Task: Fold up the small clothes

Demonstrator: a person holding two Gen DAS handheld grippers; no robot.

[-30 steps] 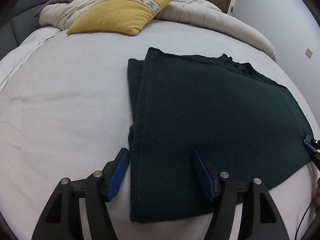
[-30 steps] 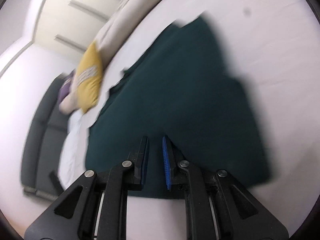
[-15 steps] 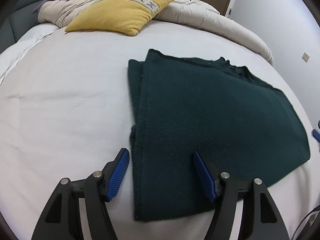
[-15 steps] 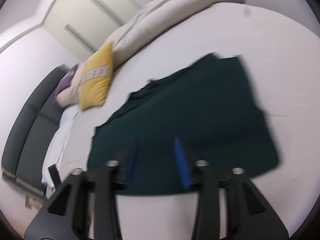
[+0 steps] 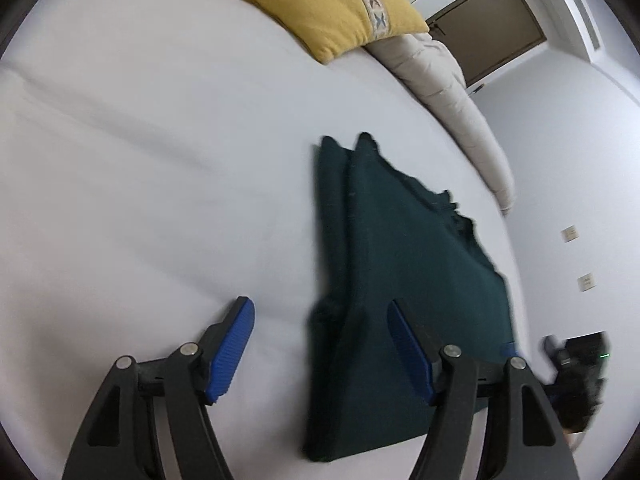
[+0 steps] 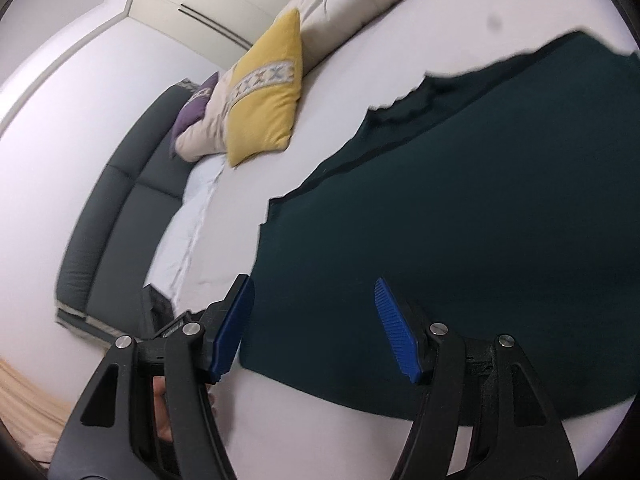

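A dark green garment lies folded flat on the white bed sheet, its doubled edges at the left. My left gripper is open just above the garment's near left corner: the right finger is over the cloth, the left one over bare sheet, and nothing is pinched. In the right wrist view the same garment fills the right half. My right gripper hovers over its near edge with the jaws opening. The cloth lies beneath them, untouched by the pads.
A yellow pillow and a beige duvet lie at the far side of the bed. A dark grey headboard and a purple cushion are at the left. A brown door is beyond the bed.
My right gripper went from shut to open and drew back and up from the garment. The left gripper rolled and shifted, staying open. The garment stays flat.
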